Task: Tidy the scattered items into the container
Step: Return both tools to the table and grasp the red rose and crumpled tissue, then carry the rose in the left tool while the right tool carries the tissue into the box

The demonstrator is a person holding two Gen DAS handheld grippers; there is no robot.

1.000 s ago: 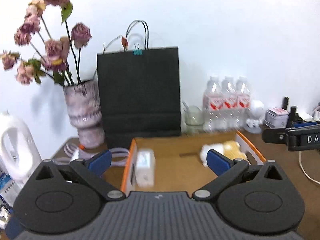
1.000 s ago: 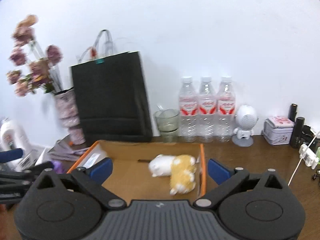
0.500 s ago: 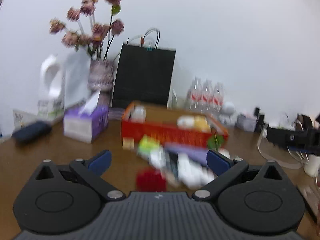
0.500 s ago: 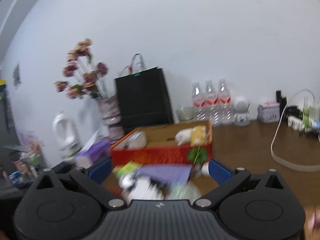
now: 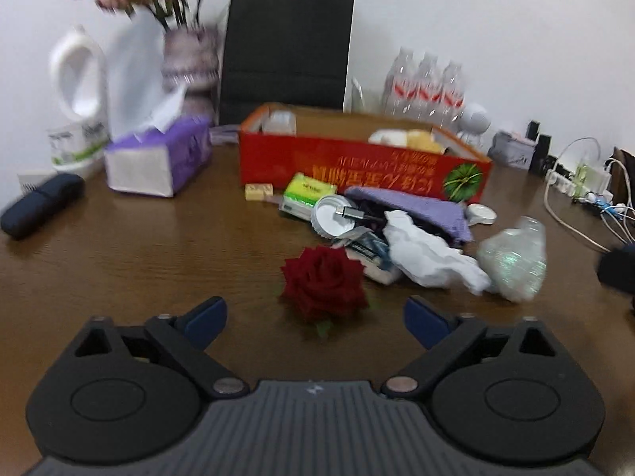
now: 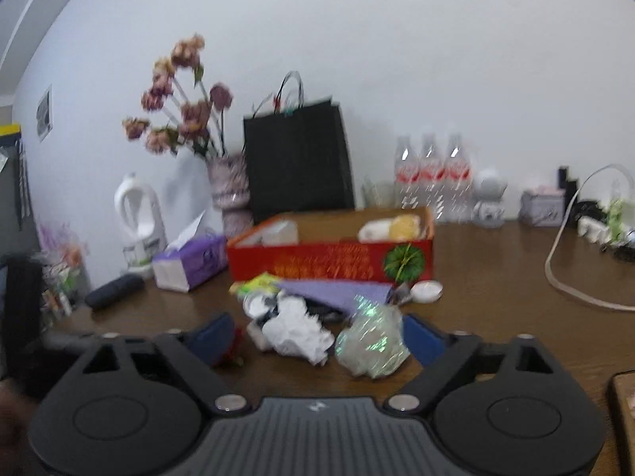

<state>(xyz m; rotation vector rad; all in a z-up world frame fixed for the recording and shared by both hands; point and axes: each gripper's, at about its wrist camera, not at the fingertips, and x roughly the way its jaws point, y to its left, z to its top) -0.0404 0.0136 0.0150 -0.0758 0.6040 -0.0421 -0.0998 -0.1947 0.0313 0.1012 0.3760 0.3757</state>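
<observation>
Closing on nothing, left gripper [image 5: 315,319] frames the rose [image 5: 323,281], lower centre; right gripper [image 6: 317,333] likewise (petals may crush).

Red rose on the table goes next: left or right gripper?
Left. The red rose lies centred just ahead of the left gripper, jaws closing, nothing between them. The right gripper faces the iridescent wrapper instead.

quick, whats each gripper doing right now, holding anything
Left gripper: jaws wide but closing, empty, the red rose just ahead of them.
Right gripper: jaws wide but closing, gripping nothing yet, the shiny crumpled wrap between them.
</observation>
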